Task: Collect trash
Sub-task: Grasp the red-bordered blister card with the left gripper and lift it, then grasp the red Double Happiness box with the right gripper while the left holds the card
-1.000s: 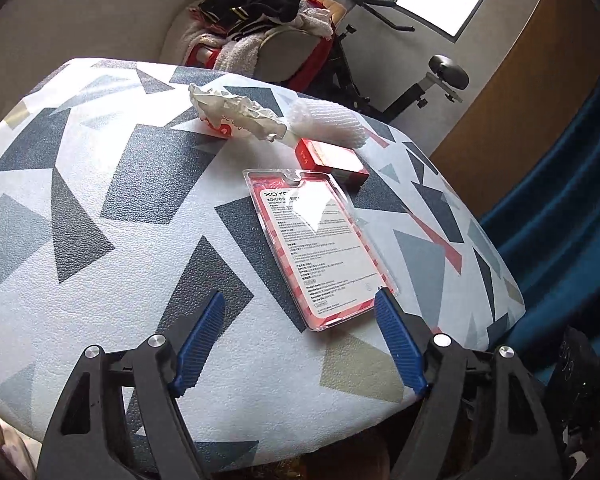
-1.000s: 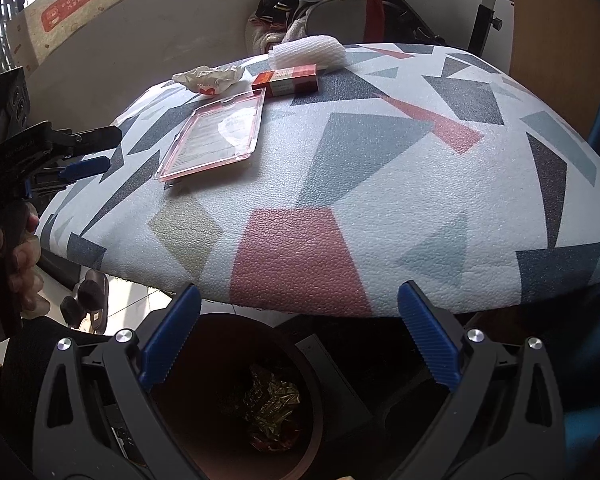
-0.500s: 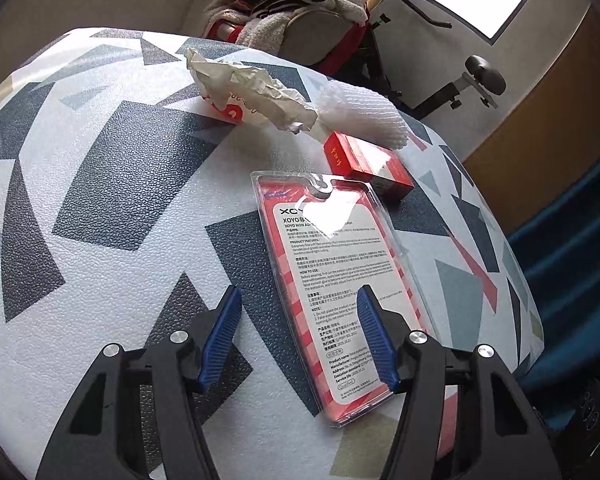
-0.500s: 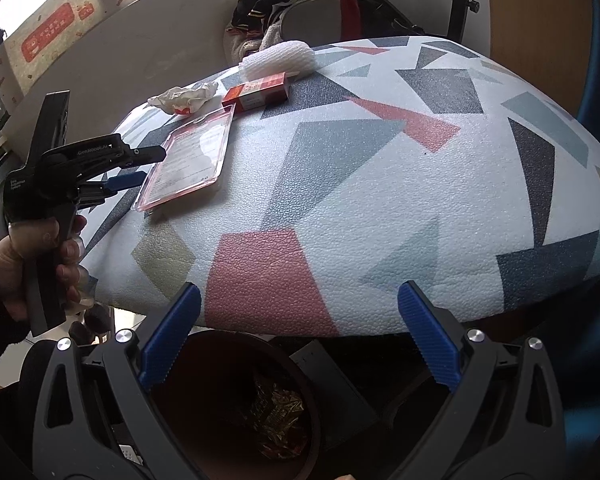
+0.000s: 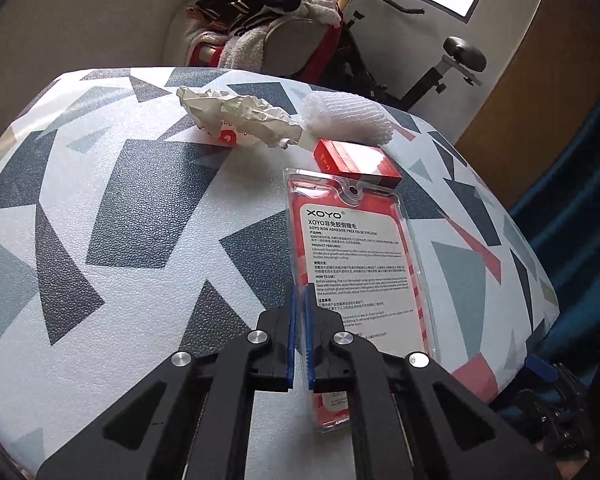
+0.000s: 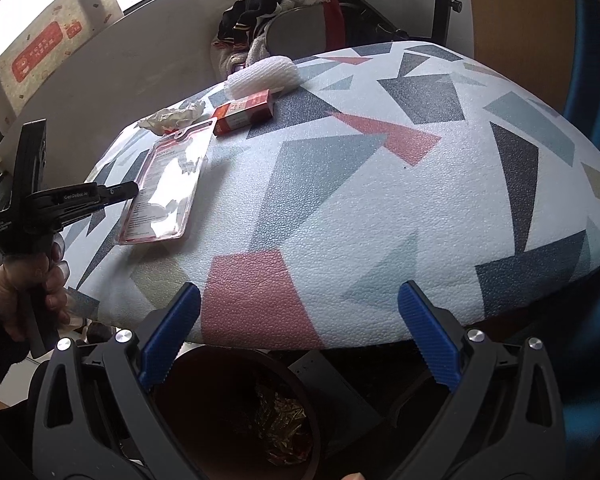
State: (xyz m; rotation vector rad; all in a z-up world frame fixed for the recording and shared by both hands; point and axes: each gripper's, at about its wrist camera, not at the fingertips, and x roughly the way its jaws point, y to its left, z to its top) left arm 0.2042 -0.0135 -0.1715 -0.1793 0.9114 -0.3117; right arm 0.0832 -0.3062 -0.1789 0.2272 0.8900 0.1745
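Here the left gripper (image 5: 300,300) is clamped on the blister pack's (image 5: 360,256) edge; the pack's long axis runs toward the red box (image 5: 356,160). The right gripper (image 6: 298,316) gapes empty.

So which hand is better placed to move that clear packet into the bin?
The left. The left gripper is shut on the edge of the packet, at the table edge. The right gripper hangs open and empty above the bin, off the table, away from the packet.

surface: round tabletop (image 6: 380,200) with triangle-patterned cover | on it, near the far edge: crumpled paper (image 5: 240,120); white foam net (image 5: 346,118); red box (image 5: 356,160); blister pack (image 5: 360,264) nearer
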